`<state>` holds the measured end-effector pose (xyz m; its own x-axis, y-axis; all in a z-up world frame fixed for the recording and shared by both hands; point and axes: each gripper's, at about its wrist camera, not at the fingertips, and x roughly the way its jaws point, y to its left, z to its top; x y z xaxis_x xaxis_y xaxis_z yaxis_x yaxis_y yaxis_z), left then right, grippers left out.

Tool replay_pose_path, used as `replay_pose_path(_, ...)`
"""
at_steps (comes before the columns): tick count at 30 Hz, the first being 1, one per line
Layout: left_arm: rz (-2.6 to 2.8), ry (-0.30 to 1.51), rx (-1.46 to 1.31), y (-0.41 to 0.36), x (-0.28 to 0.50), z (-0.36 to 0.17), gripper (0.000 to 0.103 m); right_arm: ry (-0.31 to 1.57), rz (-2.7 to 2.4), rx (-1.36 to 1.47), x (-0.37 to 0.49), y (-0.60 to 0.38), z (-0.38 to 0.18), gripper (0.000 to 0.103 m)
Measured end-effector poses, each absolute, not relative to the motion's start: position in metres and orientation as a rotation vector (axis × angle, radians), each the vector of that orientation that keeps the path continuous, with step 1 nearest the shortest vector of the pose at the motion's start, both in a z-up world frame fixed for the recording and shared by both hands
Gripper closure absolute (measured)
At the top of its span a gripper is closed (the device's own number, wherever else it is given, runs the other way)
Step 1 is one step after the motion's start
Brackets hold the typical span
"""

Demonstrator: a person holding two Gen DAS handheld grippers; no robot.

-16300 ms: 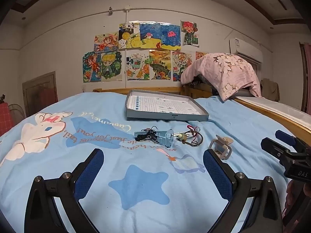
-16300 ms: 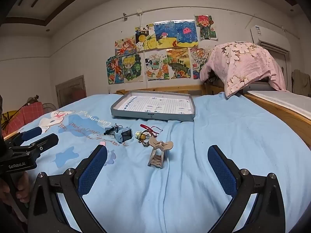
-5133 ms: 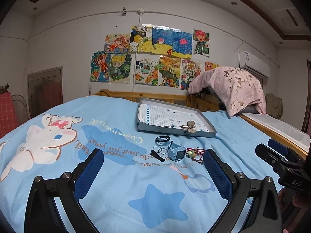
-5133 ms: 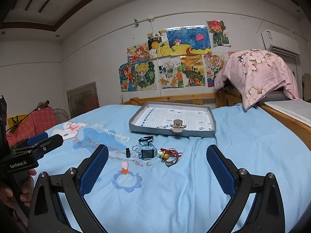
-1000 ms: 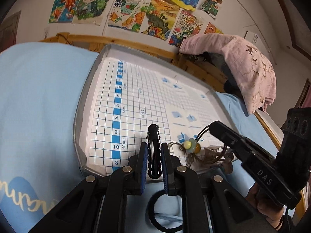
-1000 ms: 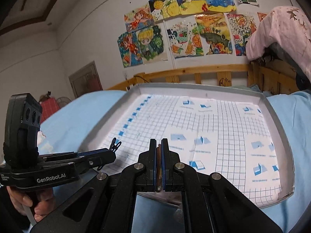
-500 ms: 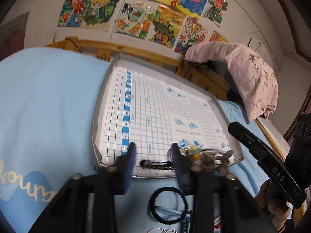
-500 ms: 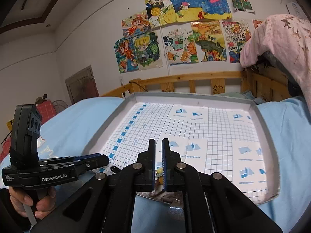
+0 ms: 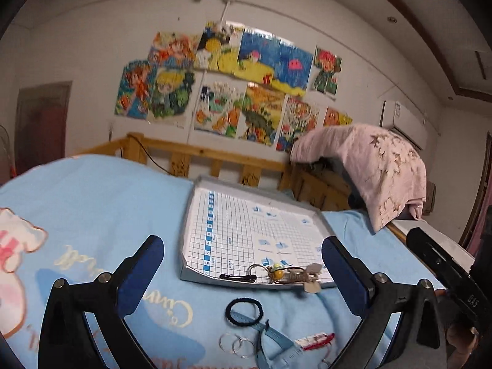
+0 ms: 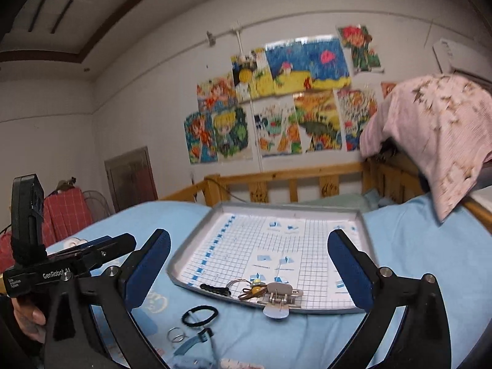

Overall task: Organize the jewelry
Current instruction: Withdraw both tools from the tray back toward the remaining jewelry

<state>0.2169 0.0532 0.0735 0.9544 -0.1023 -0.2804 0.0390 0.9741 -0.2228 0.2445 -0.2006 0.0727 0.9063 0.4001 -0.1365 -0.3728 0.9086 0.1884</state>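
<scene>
From the left wrist camera, the left gripper [image 9: 243,258] has just been opening; its fingers [image 9: 144,259] now stand wide with nothing between them. Ahead on the bed [image 9: 92,203] sits the grey tray [image 9: 196,215], lined with a grid sheet. Along its near edge lie a black hair clip [image 9: 237,276], a beaded hair tie with a yellow-green bead [image 9: 278,272] and a beige claw clip [image 9: 310,278] that pokes over the rim. These sit just inside the near wall, probably because that is the shortest reach from the pile. Still on the sheet, nearer the camera, are a black hair band [image 9: 244,308], two thin metal rings [image 9: 236,344], a blue watch strap [image 9: 273,343] and a red-and-white piece [image 9: 315,340]. The other tool shows at the right edge.

From the right wrist camera, the right gripper [image 10: 248,264] has likewise just been opening, fingers [image 10: 349,266] wide and empty. The claw clip [image 10: 279,296] rests half over the tray [image 10: 196,233] rim, touching the beaded tie [image 10: 255,287], with the black clip [image 10: 215,289] to their left. The hair band [image 10: 200,315], rings [image 10: 175,335] and strap [image 10: 193,343] wait on the bed [image 10: 415,246] below; I judge the sorting roughly half done. A hand [image 10: 29,316] holds the left tool at the left edge.
</scene>
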Motion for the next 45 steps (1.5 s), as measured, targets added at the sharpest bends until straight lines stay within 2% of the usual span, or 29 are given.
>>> replay_pose_path(12, -0.050, 0.189, -0.140, 0.027, 0.101, 0.096, 0.000, 0.099, 0.394, 0.143, 0.142, -0.228, 0.090, 0.002)
replay_pose_path(24, -0.033, 0.193, -0.098, 0.014, 0.013, 0.078, 0.000, 0.098, 0.375, 0.109, 0.050, -0.240, 0.080, 0.002)
replay_pose_path(34, -0.026, 0.268, -0.084, 0.013, -0.005, 0.047, 0.000, 0.160, 0.352, 0.118, 0.021, -0.251, 0.044, 0.002)
replay_pose_path(45, -0.027, 0.315, -0.091, 0.016, 0.028, 0.045, 0.000, 0.227, 0.361, 0.123, 0.057, -0.249, 0.032, 0.002)
